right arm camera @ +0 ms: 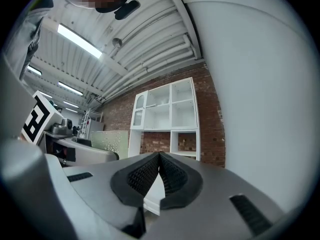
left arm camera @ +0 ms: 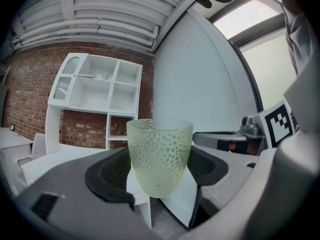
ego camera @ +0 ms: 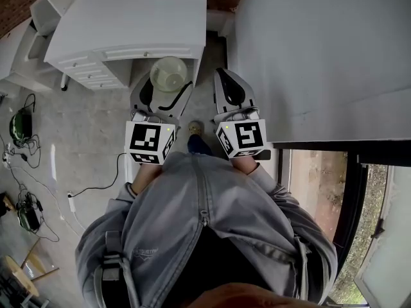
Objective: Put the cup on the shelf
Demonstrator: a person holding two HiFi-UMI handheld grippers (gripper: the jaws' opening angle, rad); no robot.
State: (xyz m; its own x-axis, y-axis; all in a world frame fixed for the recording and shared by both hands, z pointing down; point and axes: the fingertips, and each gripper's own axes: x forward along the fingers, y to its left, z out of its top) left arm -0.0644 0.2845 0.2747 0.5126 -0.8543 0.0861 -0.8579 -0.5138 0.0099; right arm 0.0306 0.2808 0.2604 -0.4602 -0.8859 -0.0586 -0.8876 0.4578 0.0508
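Note:
A pale green, dimpled cup (ego camera: 168,74) stands upright between the jaws of my left gripper (ego camera: 168,86), which is shut on it. In the left gripper view the cup (left arm camera: 160,154) fills the gap of the left gripper (left arm camera: 159,180), both pads against its sides. A white shelf unit (left arm camera: 97,91) with open compartments stands ahead against a brick wall. My right gripper (ego camera: 225,77) is held beside the left one, shut with nothing in it. In the right gripper view the right gripper (right arm camera: 159,158) has its pads touching, with the shelf unit (right arm camera: 167,111) beyond and the cup (right arm camera: 111,141) at left.
A white desk with drawers (ego camera: 122,24) stands below the shelf unit, just ahead of the cup. A large pale wall panel (ego camera: 321,50) runs close along the right. Cables and a socket strip (ego camera: 70,201) lie on the grey floor at left. A window frame (ego camera: 359,197) is at lower right.

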